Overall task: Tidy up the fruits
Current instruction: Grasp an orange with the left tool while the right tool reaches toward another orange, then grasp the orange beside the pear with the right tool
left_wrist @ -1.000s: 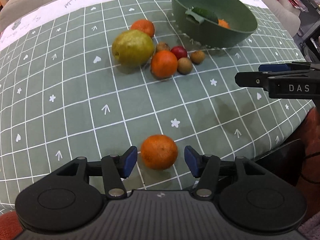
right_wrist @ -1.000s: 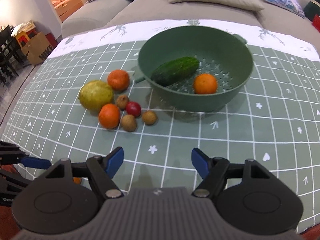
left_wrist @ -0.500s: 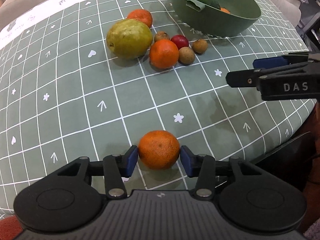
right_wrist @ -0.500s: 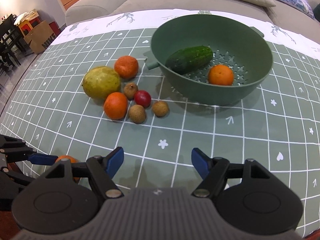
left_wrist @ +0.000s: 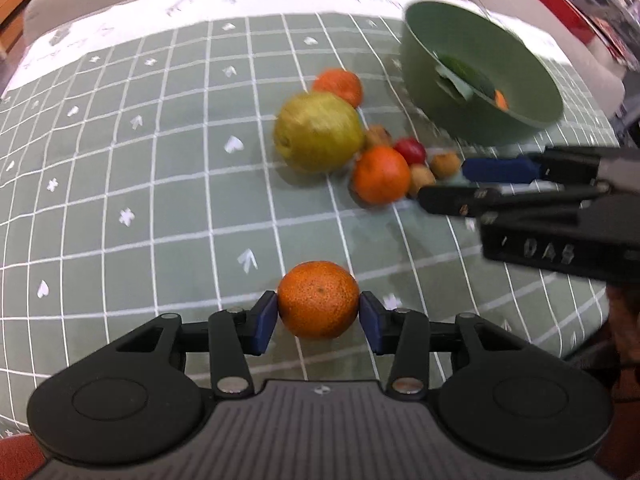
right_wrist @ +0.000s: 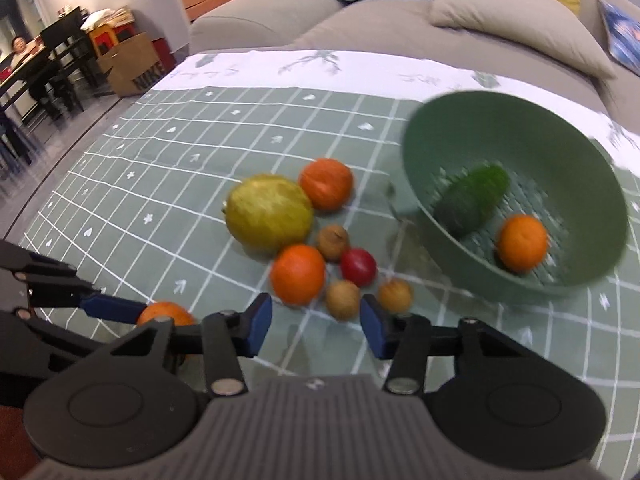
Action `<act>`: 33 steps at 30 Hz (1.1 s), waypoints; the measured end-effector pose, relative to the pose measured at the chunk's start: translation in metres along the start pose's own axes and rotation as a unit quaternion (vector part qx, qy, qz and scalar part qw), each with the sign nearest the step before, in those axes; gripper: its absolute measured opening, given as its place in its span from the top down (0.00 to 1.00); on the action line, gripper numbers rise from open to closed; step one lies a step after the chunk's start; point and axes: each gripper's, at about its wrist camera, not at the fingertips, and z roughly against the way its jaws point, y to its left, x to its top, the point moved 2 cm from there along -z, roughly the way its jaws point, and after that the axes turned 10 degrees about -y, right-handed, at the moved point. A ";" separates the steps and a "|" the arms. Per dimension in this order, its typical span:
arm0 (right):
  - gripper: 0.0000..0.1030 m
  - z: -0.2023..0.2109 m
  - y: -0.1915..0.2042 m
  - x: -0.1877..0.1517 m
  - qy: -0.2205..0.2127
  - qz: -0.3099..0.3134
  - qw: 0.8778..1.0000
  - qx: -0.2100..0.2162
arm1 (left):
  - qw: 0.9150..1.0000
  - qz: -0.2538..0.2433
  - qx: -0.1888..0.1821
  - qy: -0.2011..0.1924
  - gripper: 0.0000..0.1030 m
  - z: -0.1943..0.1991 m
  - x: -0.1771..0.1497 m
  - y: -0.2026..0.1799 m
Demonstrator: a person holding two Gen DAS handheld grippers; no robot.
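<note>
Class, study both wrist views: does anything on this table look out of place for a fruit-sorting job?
Yes: a cucumber, a vegetable, lies in the green colander beside an orange. Nothing looks spilled or damaged. The left tool grips another orange.

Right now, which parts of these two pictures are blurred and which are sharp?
Left wrist view: the held orange and left gripper are sharp; the fruit cluster, green bowl and right gripper are motion-smeared. Right wrist view: the right gripper is crisp; the bowl and cucumber are smeared. Fisheye bends the tablecloth grid in both.
</note>
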 end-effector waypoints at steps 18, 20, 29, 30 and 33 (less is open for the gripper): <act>0.62 -0.051 0.015 0.010 0.023 0.042 0.999 0.009 | 1.000 0.020 0.000 0.014 0.45 -0.022 0.005 0.018; 0.64 -0.053 0.016 0.009 0.026 0.041 0.999 0.014 | 1.000 0.018 -0.001 0.019 0.46 -0.023 0.004 0.016; 0.66 -0.049 0.018 0.007 0.019 0.045 0.999 0.018 | 1.000 0.025 -0.002 0.009 0.54 -0.020 0.005 0.016; 0.66 -0.045 0.018 0.008 0.017 0.043 0.999 0.020 | 1.000 0.026 0.000 0.006 0.54 -0.018 0.005 0.016; 0.66 -0.033 0.017 0.010 0.008 0.039 0.999 0.025 | 1.000 0.029 -0.001 -0.003 0.54 -0.010 0.006 0.015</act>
